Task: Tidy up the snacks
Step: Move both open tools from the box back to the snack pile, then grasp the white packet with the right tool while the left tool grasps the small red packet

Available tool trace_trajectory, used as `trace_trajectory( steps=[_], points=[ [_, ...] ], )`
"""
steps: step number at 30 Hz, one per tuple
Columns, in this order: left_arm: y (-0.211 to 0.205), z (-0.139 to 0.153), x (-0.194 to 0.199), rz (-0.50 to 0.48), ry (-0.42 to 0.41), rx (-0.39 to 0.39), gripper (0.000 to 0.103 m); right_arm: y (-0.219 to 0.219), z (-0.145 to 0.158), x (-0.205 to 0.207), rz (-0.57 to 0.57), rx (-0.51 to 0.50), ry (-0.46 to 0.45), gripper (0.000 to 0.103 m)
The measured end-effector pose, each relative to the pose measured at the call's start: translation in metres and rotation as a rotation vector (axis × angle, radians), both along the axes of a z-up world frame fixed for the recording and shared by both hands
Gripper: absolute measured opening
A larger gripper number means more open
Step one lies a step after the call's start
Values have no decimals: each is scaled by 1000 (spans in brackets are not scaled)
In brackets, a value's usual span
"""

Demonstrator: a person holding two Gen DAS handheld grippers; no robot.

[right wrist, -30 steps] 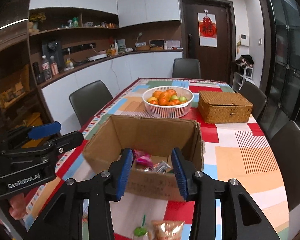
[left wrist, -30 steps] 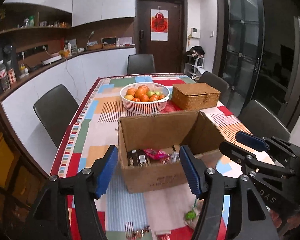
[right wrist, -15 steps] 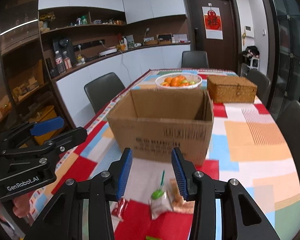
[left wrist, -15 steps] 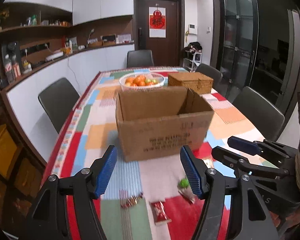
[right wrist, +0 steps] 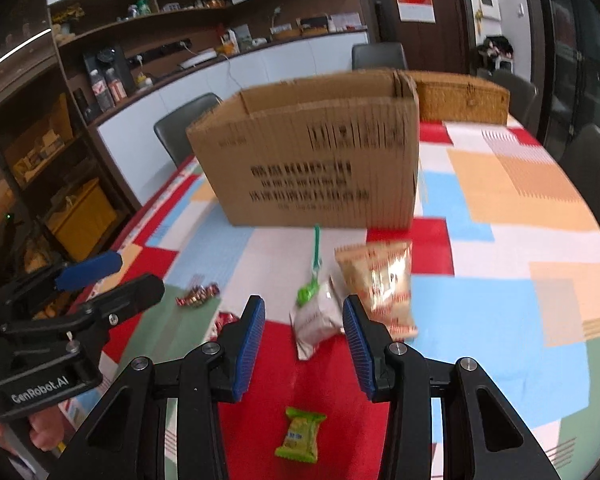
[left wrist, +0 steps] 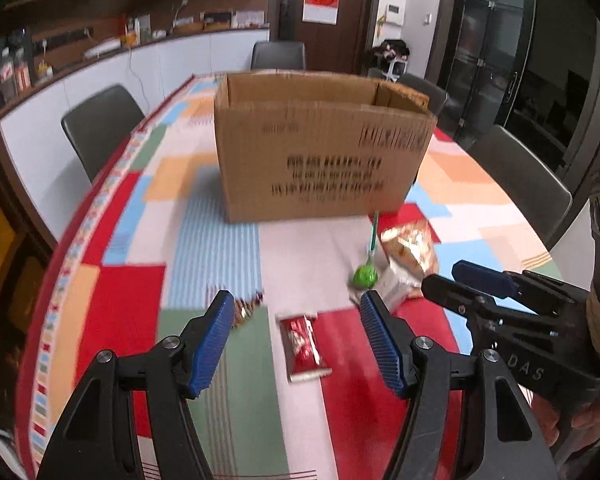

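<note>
An open cardboard box [left wrist: 320, 148] [right wrist: 316, 160] stands on the patchwork tablecloth. In front of it lie loose snacks: a red packet [left wrist: 302, 346], small red-gold candies [left wrist: 246, 308] [right wrist: 198, 295], a green lollipop [left wrist: 366, 274] [right wrist: 309, 290], a white packet [right wrist: 318, 322], an orange-white bag [left wrist: 410, 246] [right wrist: 380, 280] and a green packet [right wrist: 300, 434]. My left gripper [left wrist: 298, 338] hangs open over the red packet, holding nothing. My right gripper [right wrist: 304, 346] stands open just short of the white packet, empty. Each gripper shows at the edge of the other's view.
A wicker basket [right wrist: 460, 96] sits behind the box. Grey chairs [left wrist: 100, 124] [left wrist: 516, 172] ring the table [left wrist: 112, 308]. A counter and shelves run along the left wall. A hand [right wrist: 44, 434] grips the left tool's handle.
Both grippers have sunk toward the table and pulled back from the box; its inside and the fruit bowl have dropped out of sight. The loose snacks have come into view. Jaw widths look unchanged.
</note>
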State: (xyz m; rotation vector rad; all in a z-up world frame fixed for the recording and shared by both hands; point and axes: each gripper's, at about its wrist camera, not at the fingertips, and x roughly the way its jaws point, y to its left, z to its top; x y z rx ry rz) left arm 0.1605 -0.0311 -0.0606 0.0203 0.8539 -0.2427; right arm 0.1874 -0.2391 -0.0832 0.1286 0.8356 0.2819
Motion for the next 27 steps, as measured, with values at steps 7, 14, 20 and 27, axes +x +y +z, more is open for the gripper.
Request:
trace_trajectory(
  steps=[7,14,20,27],
  points=[
    [-3,-31,6,-8,77,18,64,-2,-26,10,-9,2,68,42],
    [-3,-54,16,-7,140,20,60,2,-49,26,6,5,134,42],
    [-5,-68,24,-11,174,25,56,9,-59,37,17,9,162,42],
    [-6,-77,33,-12,196,17,46,20,-69,45,36,-7,183,35]
  ],
)
